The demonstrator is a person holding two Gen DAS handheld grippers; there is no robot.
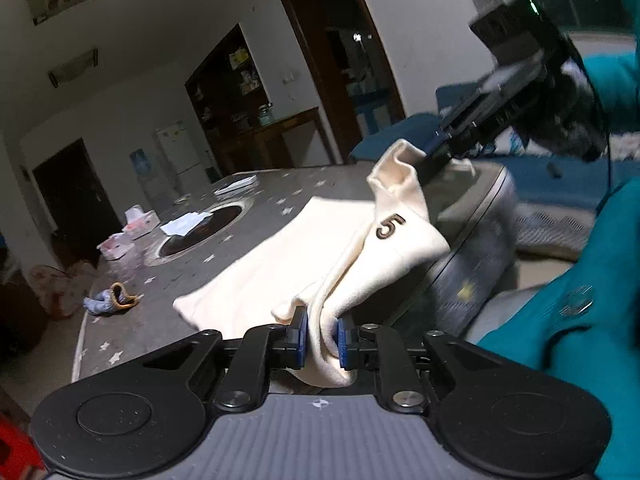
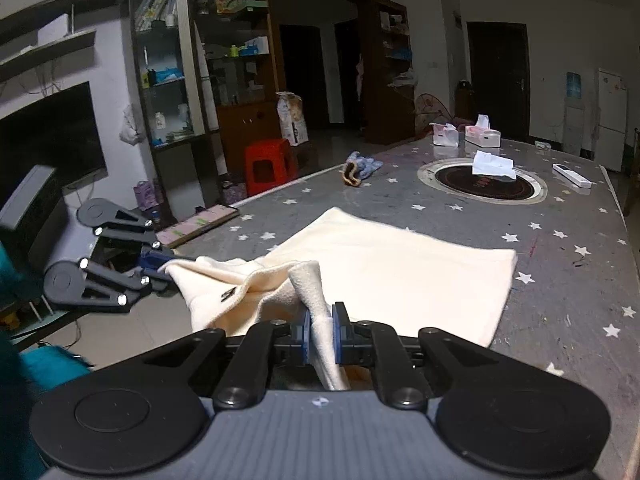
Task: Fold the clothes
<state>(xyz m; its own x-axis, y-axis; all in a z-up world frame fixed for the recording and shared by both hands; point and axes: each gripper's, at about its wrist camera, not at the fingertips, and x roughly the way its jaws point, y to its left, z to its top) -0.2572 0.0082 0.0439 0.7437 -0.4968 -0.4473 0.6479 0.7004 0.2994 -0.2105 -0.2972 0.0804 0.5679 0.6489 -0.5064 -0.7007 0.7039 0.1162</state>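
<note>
A cream garment with a dark "5" on it lies partly spread on the grey star-patterned table, its near edge lifted off the table's corner. My left gripper is shut on a bunched fold of that edge. My right gripper is shut on another fold of the same garment. The right wrist view shows the left gripper off the table's left side, pinching the garment's corner. In the left wrist view the right gripper holds the far raised end, with a hand in a teal sleeve behind it.
A round dark inset with white paper on it sits mid-table. Two tissue boxes, a blue crumpled cloth and a white remote lie further back. A red stool and a TV stand left of the table.
</note>
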